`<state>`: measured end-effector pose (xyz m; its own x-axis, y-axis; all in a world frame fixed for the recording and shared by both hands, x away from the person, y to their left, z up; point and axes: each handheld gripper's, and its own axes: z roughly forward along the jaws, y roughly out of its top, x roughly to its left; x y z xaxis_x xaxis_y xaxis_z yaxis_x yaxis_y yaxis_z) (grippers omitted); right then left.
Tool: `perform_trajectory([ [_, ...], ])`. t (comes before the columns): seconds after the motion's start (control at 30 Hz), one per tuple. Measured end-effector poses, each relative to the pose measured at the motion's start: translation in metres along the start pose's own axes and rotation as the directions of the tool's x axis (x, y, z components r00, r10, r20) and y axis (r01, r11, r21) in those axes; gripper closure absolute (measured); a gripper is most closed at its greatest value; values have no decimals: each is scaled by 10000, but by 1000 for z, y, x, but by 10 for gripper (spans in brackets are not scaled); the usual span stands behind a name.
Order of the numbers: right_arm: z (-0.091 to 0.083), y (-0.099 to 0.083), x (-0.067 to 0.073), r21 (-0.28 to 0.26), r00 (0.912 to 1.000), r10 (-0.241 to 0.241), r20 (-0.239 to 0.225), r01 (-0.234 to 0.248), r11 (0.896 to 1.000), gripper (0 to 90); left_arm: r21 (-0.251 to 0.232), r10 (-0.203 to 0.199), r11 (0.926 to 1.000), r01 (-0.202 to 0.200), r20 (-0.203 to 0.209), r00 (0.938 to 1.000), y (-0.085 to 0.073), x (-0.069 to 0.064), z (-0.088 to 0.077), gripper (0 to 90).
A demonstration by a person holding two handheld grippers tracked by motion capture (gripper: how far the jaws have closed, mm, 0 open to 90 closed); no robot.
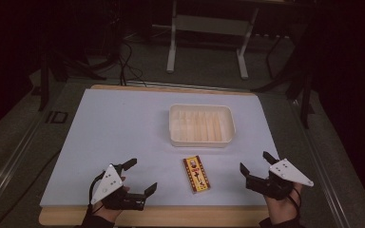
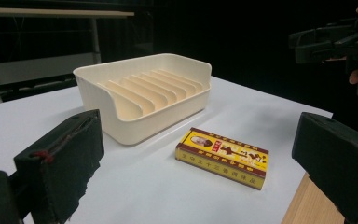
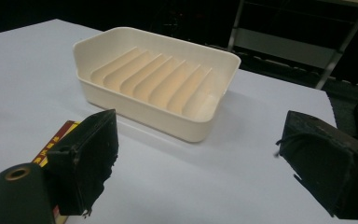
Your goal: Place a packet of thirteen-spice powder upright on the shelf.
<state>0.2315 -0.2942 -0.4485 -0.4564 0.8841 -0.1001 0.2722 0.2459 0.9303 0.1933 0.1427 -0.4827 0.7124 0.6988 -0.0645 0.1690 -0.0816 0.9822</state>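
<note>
From above, a yellow and red box (image 1: 196,175) lies flat on the white table (image 1: 119,137), just in front of the cream ribbed tray (image 1: 201,125) and between the left gripper (image 1: 140,176) and the right gripper (image 1: 255,163). Both stand wide apart, holding nothing.

In the left gripper view, the box (image 2: 222,157) sits between the spread jaws, untouched, with the tray (image 2: 144,95) beside it.

In the right gripper view, the box (image 3: 56,144) peeks out behind the left-hand jaw; the tray (image 3: 156,79) lies ahead.
</note>
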Motion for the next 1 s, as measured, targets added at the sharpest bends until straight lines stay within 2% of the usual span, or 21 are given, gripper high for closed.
perform_trajectory([
  [0.3,12,9,15,469,9988,-286,-405,305,9984,113,24,-37,10000,37,6,10000,0,0,1,31],
  [0.4,16,12,21,500,9978,-218,-631,250,9984,108,41,-49,10000,49,50,10000,-1,-1,1,31],
  [0.47,20,15,27,439,9978,-289,-604,316,9985,105,64,-35,10000,35,74,10000,-1,-1,1,31],
  [0.57,24,19,32,383,9984,-207,-525,228,9990,105,77,-66,9999,64,135,9999,-1,-1,2,31],
  [1.0,44,22,65,666,9921,147,-1249,-64,9978,106,116,3,9999,-5,173,9998,-1,-2,2,31],
])
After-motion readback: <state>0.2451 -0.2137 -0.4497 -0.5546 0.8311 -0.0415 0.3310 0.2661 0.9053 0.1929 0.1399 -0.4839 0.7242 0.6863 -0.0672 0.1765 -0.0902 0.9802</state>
